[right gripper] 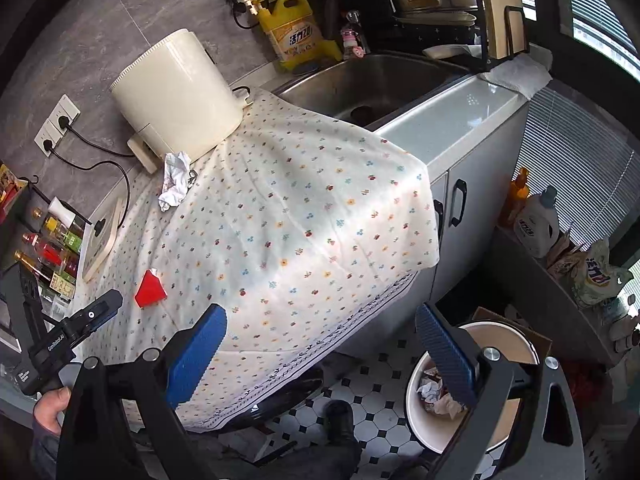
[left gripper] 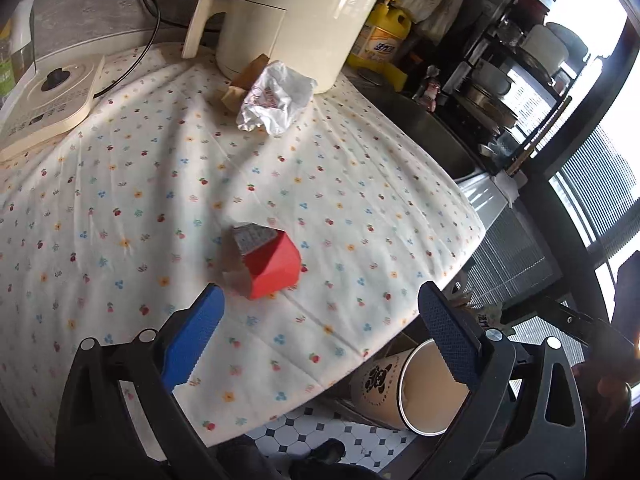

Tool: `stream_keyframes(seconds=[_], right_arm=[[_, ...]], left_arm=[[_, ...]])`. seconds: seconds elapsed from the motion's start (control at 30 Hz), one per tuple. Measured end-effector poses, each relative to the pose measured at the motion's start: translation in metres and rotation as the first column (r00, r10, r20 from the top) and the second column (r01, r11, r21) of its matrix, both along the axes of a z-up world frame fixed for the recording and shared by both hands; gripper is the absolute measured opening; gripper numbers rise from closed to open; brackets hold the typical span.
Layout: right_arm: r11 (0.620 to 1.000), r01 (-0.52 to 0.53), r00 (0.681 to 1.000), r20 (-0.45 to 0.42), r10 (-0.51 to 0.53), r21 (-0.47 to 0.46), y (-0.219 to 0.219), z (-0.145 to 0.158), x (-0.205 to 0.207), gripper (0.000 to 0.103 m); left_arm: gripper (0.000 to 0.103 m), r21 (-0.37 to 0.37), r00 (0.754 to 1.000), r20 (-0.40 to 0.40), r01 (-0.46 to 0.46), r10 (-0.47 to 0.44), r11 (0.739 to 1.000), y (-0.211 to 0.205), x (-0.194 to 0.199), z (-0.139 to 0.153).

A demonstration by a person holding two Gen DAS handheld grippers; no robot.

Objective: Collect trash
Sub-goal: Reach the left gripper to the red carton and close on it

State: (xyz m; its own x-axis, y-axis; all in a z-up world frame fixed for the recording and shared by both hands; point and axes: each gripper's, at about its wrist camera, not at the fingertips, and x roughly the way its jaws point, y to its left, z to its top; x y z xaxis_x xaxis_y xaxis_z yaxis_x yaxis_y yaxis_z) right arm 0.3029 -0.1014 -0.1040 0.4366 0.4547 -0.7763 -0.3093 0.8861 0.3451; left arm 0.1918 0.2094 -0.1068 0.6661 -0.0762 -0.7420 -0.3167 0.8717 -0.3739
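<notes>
A crushed red carton (left gripper: 267, 263) lies on the flowered tablecloth (left gripper: 140, 200), just ahead of my open, empty left gripper (left gripper: 320, 336). A crumpled white wrapper (left gripper: 276, 98) lies farther back against the cream appliance (left gripper: 296, 20). A paper bucket used as a bin (left gripper: 416, 388) stands on the floor below the table edge. In the right wrist view my right gripper (right gripper: 320, 354) is open and empty, above the table's front edge; the bin (right gripper: 472, 384) holds crumpled paper. The red carton (right gripper: 150, 289) and the white wrapper (right gripper: 175, 180) also show there, as does the left gripper (right gripper: 76, 330).
A cream base plate with a cord (left gripper: 48, 104) sits at the table's left. A steel sink (right gripper: 372, 84), yellow detergent bottle (right gripper: 294, 36) and dish rack (left gripper: 512, 80) lie behind. Bottles (right gripper: 52, 248) stand left of the table. The floor is tiled (right gripper: 380, 412).
</notes>
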Motion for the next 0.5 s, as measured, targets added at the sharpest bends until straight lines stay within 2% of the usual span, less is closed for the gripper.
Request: stream_keyframes(seconds=[0.17, 0.33, 0.37, 0.4, 0.43, 0.5], right_arm=[[1.0, 0.005, 1.0, 0.011, -0.005, 0.0, 0.028, 0.003, 0.004, 0.093], [1.0, 0.028, 0.999, 0.021, -0.028, 0.003, 0.051, 0.003, 0.006, 0.093], [0.999, 0.034, 0.999, 0.02, -0.034, 0.005, 0.054, 0.002, 0.007, 0.093], [0.999, 0.038, 0.999, 0.021, -0.038, 0.006, 0.058, 0.001, 0.008, 0.093], [0.999, 0.044, 0.999, 0.02, -0.044, 0.006, 0.062, 0.0, 0.009, 0.093], [0.999, 0.05, 0.999, 0.019, -0.05, 0.01, 0.072, -0.002, 0.011, 0.093]], left_arm=[[0.09, -0.011, 1.0, -0.006, 0.02, -0.02, 1.0, 0.024, 0.009, -0.009], [0.086, -0.007, 0.994, -0.035, 0.101, -0.101, 0.995, 0.032, 0.031, -0.024], [0.074, 0.009, 0.99, -0.073, 0.123, -0.122, 0.992, 0.031, 0.038, -0.03], [0.039, 0.011, 0.982, -0.117, 0.152, -0.15, 0.988, 0.031, 0.045, -0.038], [0.037, -0.001, 0.976, -0.134, 0.176, -0.175, 0.984, 0.032, 0.049, -0.042], [0.028, 0.007, 0.973, -0.111, 0.207, -0.205, 0.978, 0.036, 0.051, -0.035]])
